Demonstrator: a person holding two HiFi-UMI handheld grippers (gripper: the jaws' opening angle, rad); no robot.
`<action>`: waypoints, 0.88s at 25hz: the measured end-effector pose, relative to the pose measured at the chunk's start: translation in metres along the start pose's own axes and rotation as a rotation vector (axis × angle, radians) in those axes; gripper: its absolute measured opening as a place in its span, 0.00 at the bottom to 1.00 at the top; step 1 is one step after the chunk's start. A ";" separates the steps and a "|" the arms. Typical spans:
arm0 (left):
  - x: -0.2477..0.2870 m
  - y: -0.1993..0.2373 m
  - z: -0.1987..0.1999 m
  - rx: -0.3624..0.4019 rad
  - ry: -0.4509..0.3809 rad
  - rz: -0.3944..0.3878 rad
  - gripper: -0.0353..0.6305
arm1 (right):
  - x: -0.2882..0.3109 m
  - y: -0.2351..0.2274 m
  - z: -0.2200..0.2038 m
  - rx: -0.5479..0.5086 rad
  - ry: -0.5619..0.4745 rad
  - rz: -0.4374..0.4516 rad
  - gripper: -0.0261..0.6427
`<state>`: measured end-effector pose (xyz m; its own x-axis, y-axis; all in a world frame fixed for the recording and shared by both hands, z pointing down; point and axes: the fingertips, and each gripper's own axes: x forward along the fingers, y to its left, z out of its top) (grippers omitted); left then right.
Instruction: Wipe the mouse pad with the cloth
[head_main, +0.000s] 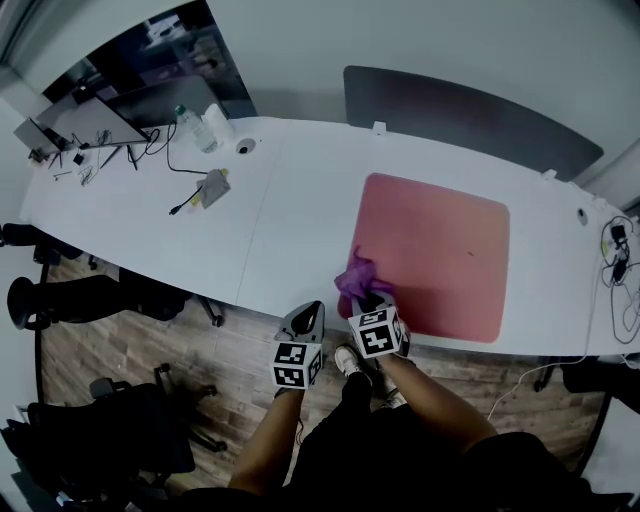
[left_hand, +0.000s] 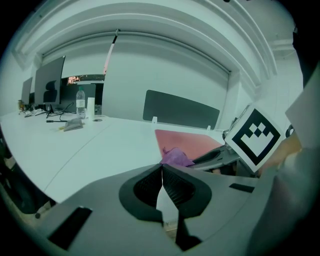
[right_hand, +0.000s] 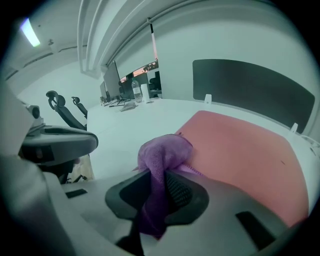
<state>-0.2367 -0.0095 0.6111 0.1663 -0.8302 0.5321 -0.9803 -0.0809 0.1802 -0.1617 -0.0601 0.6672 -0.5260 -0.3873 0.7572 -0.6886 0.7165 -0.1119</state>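
A large pink mouse pad lies on the white table. My right gripper is shut on a purple cloth, which bunches up at the pad's near left corner. To its left, my left gripper hangs at the table's front edge, its jaws shut with nothing between them.
At the far left of the table are a monitor, a water bottle, cables and a small grey device. A dark divider panel stands behind the table. Black office chairs sit on the wood floor at the left. More cables lie at the right end.
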 end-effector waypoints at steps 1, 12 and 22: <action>0.000 -0.001 -0.002 -0.003 0.003 0.003 0.09 | -0.001 -0.002 -0.001 -0.001 0.000 -0.002 0.17; 0.019 -0.053 0.001 0.042 0.021 -0.085 0.09 | -0.030 -0.053 -0.027 0.076 -0.037 -0.073 0.17; 0.042 -0.104 0.000 0.087 0.045 -0.172 0.09 | -0.065 -0.114 -0.059 0.169 -0.058 -0.182 0.17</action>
<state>-0.1282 -0.0360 0.6149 0.3345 -0.7745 0.5369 -0.9423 -0.2683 0.2000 -0.0197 -0.0821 0.6683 -0.4106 -0.5369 0.7370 -0.8453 0.5271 -0.0869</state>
